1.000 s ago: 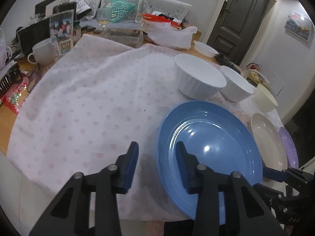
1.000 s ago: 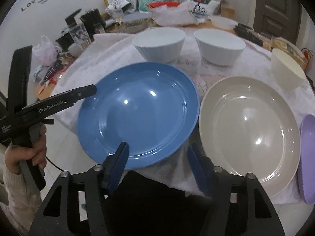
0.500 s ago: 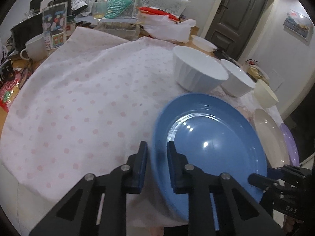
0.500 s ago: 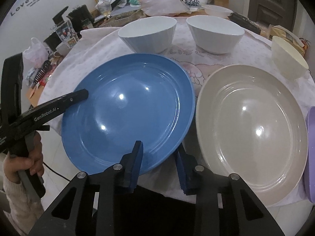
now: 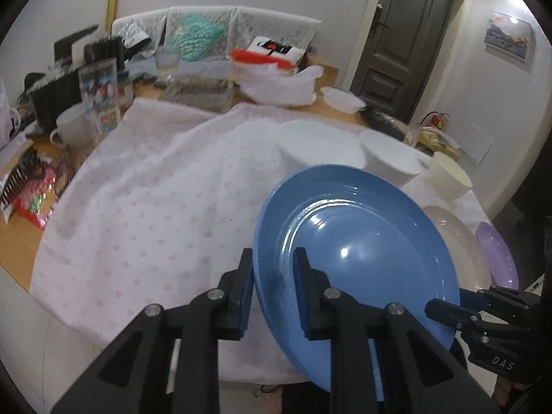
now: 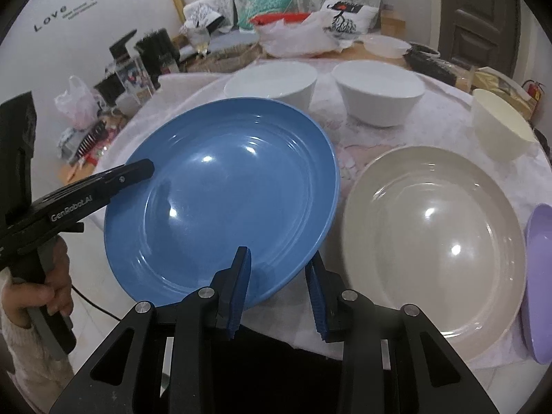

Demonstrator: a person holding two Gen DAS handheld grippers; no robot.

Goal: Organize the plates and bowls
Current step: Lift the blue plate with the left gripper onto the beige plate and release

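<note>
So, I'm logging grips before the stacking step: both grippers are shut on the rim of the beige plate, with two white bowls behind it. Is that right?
Not quite. Both the left gripper and the right gripper are shut on the rim of the blue plate, as the right wrist view shows. The beige plate lies untouched beside it. The two white bowls do stand behind.

Black tool, blue ribbed pads, silver screws, "GenRoboAI" lettering; cream knit sleeve.

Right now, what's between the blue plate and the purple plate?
In the right wrist view, the big beige plate lies on the tablecloth between the blue plate and the purple plate.
</note>
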